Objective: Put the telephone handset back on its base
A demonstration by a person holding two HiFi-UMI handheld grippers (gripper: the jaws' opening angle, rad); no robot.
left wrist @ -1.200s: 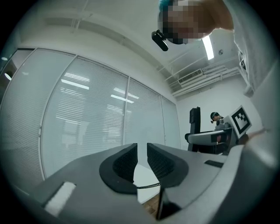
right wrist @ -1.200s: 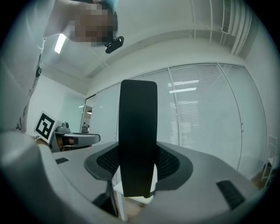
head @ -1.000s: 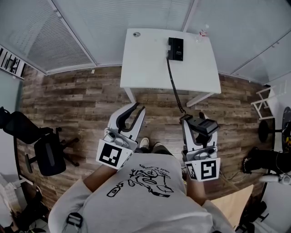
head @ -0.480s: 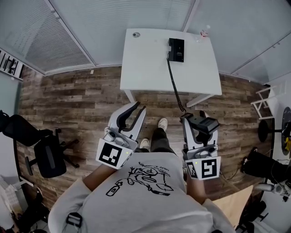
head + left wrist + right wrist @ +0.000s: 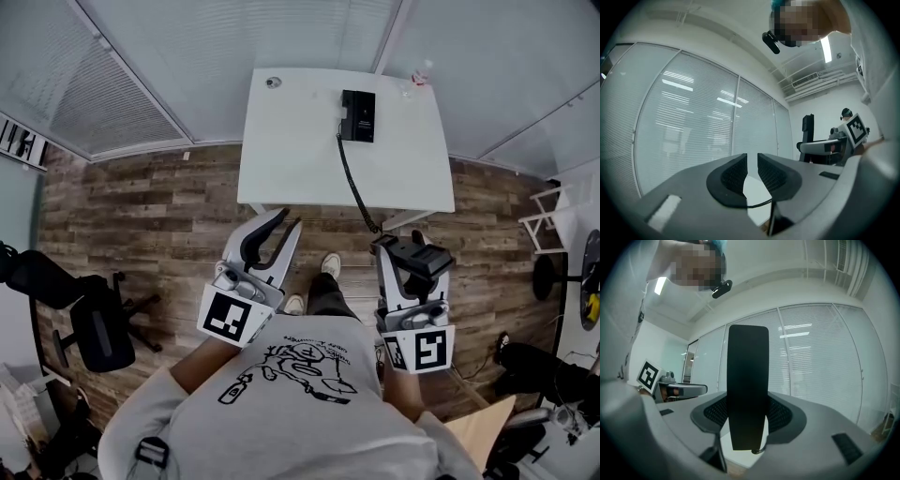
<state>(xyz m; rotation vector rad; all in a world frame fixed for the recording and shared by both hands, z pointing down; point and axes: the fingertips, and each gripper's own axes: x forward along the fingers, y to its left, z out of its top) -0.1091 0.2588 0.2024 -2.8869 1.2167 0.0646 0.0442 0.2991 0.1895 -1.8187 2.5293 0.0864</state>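
In the head view a black telephone base (image 5: 358,115) lies on the far part of a white table (image 5: 291,141). Its coiled cord (image 5: 354,187) runs off the near edge to the black handset (image 5: 417,258). My right gripper (image 5: 405,246) is shut on the handset, well short of the table over the wood floor. In the right gripper view the handset (image 5: 747,385) stands upright between the pads. My left gripper (image 5: 287,219) is held level beside it, open, with only a narrow gap and nothing between its pads (image 5: 733,176).
Glass walls with blinds enclose the room behind the table. A small bottle (image 5: 419,73) and a round object (image 5: 273,82) sit on the table's far edge. A black office chair (image 5: 94,319) stands at the left and a white rack (image 5: 548,211) at the right.
The person has stepped toward the table, which now sits nearer and larger in the head view. Both grippers moved forward with the body; the handset stays gripped.
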